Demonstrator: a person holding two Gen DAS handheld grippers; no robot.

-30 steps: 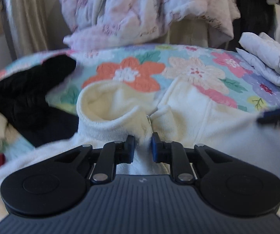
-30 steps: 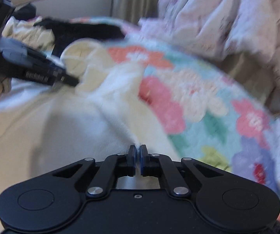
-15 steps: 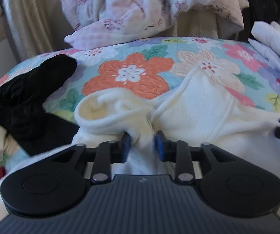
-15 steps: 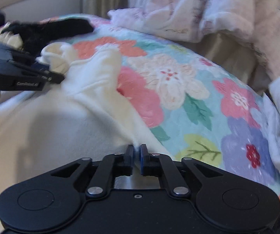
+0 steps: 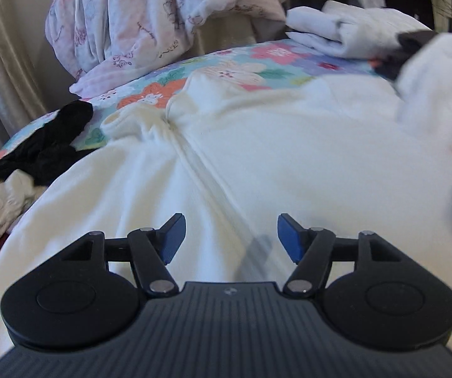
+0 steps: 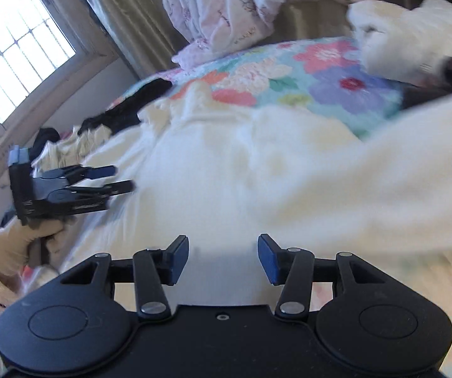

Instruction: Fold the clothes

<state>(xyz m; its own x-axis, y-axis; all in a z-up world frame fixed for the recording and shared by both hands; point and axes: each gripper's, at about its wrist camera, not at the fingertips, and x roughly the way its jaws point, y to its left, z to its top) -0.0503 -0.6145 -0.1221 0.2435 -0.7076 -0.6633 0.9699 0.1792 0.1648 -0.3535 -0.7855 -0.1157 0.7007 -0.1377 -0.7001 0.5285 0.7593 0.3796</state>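
Cream fleece jacket (image 5: 289, 157) lies spread front-up over the near part of the floral bedspread (image 5: 273, 60), its collar (image 5: 131, 124) at the far left and its zip line running from there down toward the near edge. Left gripper (image 5: 230, 236) hangs above the jacket's lower front with its jaws opening, nothing between the blue pads (image 5: 172, 237). Right gripper (image 6: 223, 258) is also over the fleece, its jaws opening too and gripping nothing. From the right wrist camera, the left gripper (image 6: 122, 178) shows at the left, held in a gloved hand (image 6: 34, 236). Black garment (image 5: 43, 151) crowds the jacket's left edge. Folded white clothes (image 5: 336, 31) sit at the far right, and a pink printed quilt (image 5: 138, 22) is heaped beyond the far edge. Bare bedspread shows only past the collar, on the far side.
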